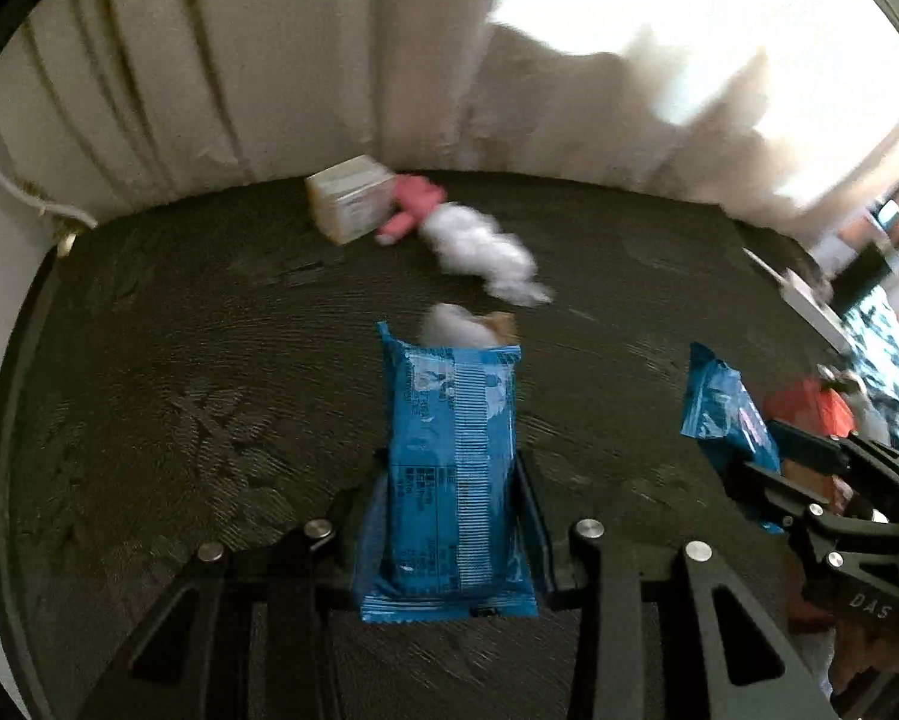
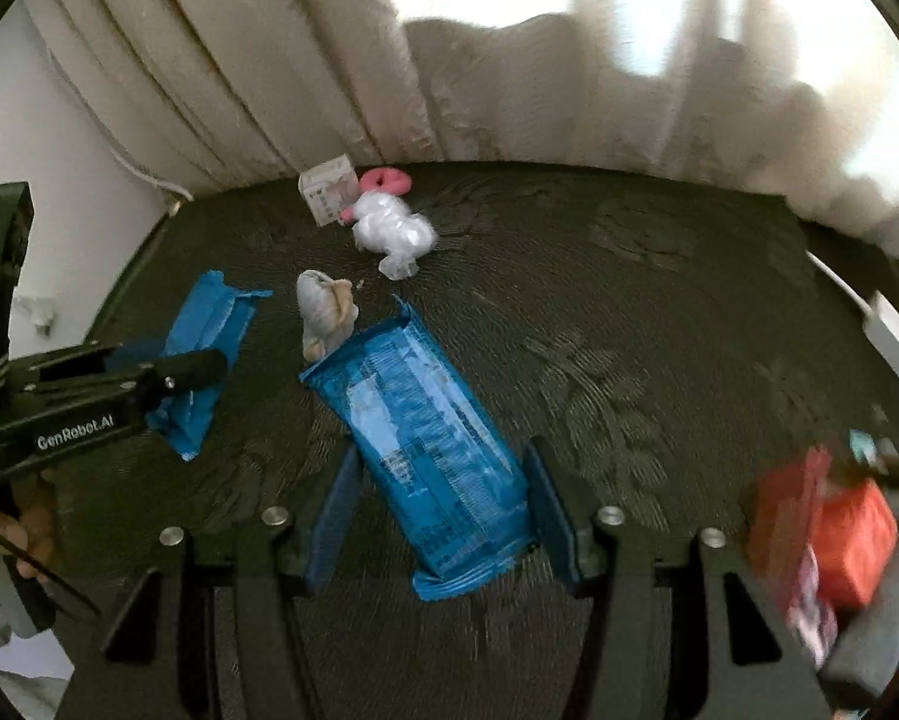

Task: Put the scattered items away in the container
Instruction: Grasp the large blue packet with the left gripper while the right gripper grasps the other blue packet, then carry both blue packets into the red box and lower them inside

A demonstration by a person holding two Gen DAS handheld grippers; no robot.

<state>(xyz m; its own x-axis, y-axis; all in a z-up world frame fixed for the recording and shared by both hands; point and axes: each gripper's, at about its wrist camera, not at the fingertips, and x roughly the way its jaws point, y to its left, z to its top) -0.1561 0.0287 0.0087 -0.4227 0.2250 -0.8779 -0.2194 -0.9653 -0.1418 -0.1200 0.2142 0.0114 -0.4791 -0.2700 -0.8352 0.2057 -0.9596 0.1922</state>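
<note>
Left gripper (image 1: 454,468): clamped across the width of a blue packet (image 1: 455,450), long axis running straight out along the fingers. Right gripper (image 2: 443,474): likewise closed on a second blue packet (image 2: 425,420), long axis skewed away from the grey container (image 2: 869,648). Container blurred, red packets (image 2: 851,540) seemingly inside; judged just beside the right gripper and well apart from the left, with white plastic bundle (image 2: 392,231) and pale box (image 2: 327,189) farthest from it.
</note>
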